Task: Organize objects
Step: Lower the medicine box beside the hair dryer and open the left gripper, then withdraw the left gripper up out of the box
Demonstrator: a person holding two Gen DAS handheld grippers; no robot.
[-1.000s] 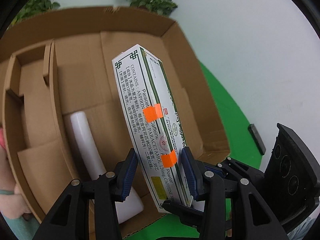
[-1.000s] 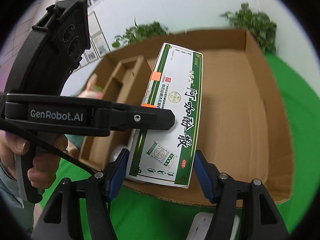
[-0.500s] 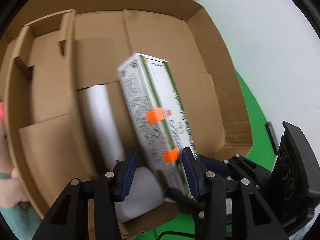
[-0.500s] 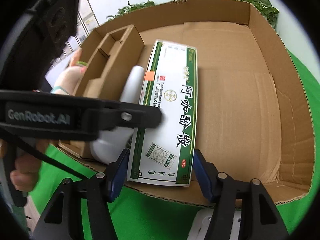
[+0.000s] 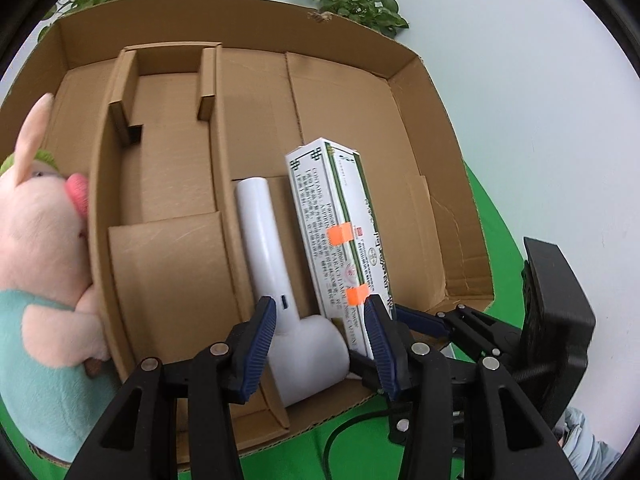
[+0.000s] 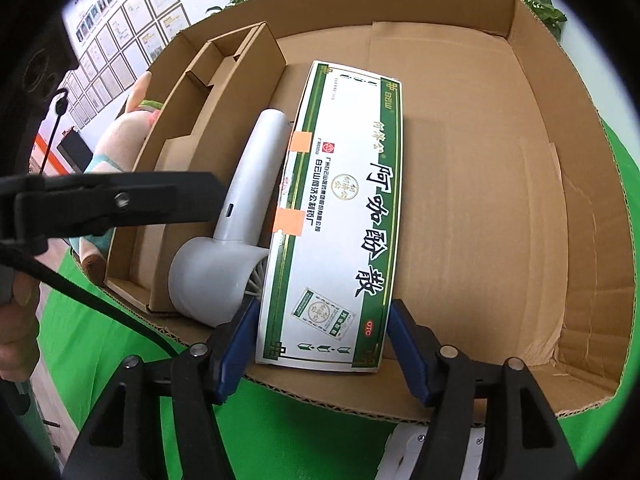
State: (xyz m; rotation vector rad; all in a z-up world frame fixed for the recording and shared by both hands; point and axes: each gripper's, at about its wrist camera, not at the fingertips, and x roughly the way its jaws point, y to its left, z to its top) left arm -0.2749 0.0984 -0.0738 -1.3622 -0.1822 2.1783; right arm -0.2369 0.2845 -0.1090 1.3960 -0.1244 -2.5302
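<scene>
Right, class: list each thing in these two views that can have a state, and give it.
cardboard box: open-topped, holding two items.
medicine box: closed, taped, beside the hair dryer.
hair dryer: lying inside the cardboard box.
plush toy: outside, against the box's wall.
left tongs: open, gripping nothing.
right tongs: opening, medicine box between them.

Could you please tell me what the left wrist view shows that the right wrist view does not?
Only the left wrist view shows the medicine box's narrow side with its small print. Only the right wrist view shows the box's broad front with large characters, framed papers on a wall, and the person's left hand. Both show the cardboard carton, its divider insert, the white hair dryer lying beside the box, the orange tape tabs and the plush toy.
</scene>
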